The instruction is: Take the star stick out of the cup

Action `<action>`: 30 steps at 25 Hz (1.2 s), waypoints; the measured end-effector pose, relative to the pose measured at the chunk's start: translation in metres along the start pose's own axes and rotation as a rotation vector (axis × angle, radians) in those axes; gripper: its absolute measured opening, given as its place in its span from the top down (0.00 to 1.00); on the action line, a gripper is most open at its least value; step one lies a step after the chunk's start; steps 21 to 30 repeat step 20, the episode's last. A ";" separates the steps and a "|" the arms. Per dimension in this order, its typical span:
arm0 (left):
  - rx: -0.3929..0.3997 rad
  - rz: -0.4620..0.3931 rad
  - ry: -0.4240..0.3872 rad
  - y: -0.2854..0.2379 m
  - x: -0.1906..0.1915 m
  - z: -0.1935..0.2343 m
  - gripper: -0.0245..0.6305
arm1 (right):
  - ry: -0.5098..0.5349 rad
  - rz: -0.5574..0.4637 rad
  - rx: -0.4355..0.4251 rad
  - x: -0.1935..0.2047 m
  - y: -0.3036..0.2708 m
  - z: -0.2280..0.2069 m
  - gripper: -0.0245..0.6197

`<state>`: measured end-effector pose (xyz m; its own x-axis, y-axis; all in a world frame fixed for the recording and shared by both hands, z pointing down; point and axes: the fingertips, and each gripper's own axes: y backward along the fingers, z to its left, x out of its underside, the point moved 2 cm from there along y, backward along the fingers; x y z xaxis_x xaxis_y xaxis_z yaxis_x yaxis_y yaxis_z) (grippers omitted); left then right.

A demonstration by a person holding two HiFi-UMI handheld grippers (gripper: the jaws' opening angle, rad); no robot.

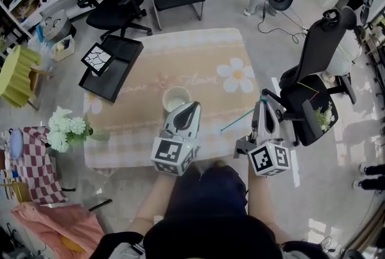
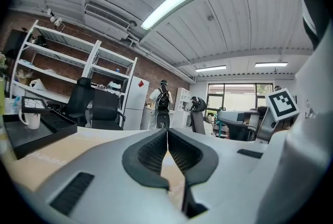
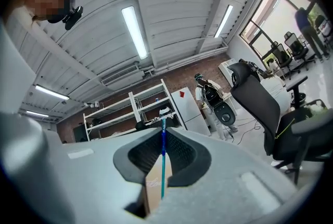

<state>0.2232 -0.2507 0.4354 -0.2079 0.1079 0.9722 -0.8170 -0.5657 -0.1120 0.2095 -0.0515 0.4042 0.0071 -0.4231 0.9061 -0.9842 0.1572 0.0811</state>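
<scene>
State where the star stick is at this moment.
In the head view, the star stick is clamped in the right hand-held gripper near the right edge of the table, slanting to the right of the cup and outside it.

The head view looks steeply down on the table (image 1: 192, 53) from above. Both gripper views sit low, just over it, facing the same far shelves (image 2: 78, 62).

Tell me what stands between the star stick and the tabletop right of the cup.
Nothing visible does. The right gripper is shut on the thin teal stick, which is out of the round white cup and over a bare stretch of the beige floral tablecloth.
</scene>
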 end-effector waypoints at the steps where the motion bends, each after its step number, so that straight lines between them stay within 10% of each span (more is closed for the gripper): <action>1: -0.005 0.001 0.002 0.001 0.000 0.002 0.94 | -0.003 0.000 -0.001 0.001 -0.001 0.001 0.94; 30: -0.005 0.002 0.007 0.003 0.000 0.003 0.94 | -0.016 -0.028 0.014 -0.008 0.006 0.001 0.94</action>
